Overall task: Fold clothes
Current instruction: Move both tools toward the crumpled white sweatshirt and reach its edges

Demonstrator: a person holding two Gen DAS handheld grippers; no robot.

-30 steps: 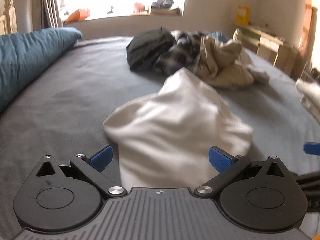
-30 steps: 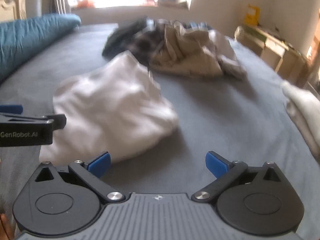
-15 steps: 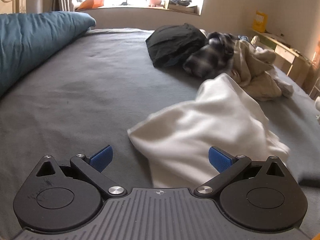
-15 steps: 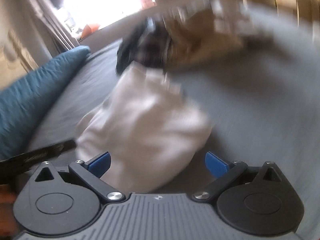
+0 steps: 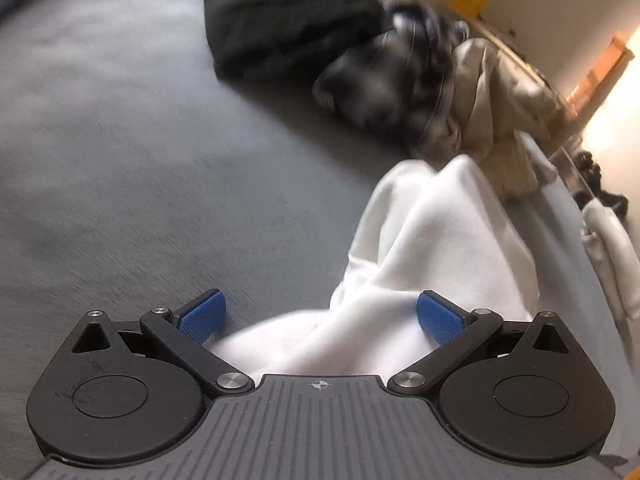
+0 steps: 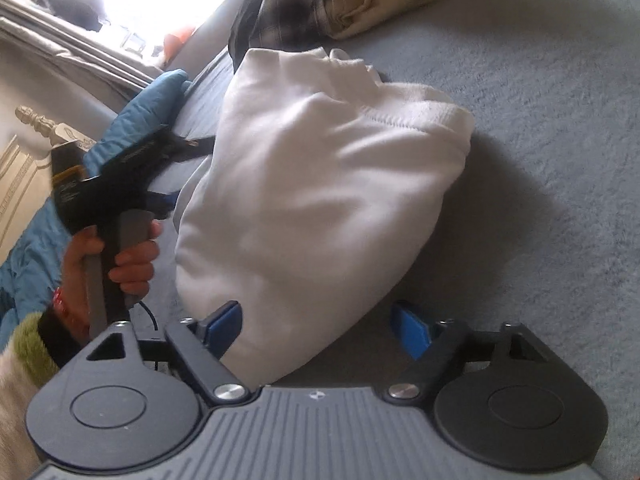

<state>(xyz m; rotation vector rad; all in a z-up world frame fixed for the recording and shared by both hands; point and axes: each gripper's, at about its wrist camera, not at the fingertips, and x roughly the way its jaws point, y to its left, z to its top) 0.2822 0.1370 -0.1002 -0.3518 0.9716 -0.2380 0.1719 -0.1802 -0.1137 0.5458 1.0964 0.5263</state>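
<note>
A bulky white fleece sweatshirt [image 6: 320,200] lies bunched in a loose mound on the grey napped bedcover [image 5: 120,160], its ribbed hem rolled over at the far side and deep creases running through it. It is not lying flat, and no clean fold line shows, so as it lies now it does not count as folded.

The left gripper [image 5: 318,316] sits low at the near edge of the sweatshirt with its blue pads spread wide; white cloth lies between them, but the pads are not closed on it. In the right wrist view a hand [image 6: 116,264] grips its handle beside the mound. The right gripper [image 6: 316,328] is also spread wide, one blue pad touching the sweatshirt's lower edge and the other over bare bedcover, holding nothing.

Beyond the sweatshirt a heap of other clothes waits: a black garment [image 5: 288,20], a dark plaid shirt [image 5: 384,80] and a crumpled beige garment [image 5: 500,112], all tumbled together. At the right edge a pale cloth [image 5: 612,256] lies apart; whether it is folded I cannot tell.

By my judgement much of the task is left: the sweatshirt needs spreading and folding, and the heap behind it is unfolded too
</note>
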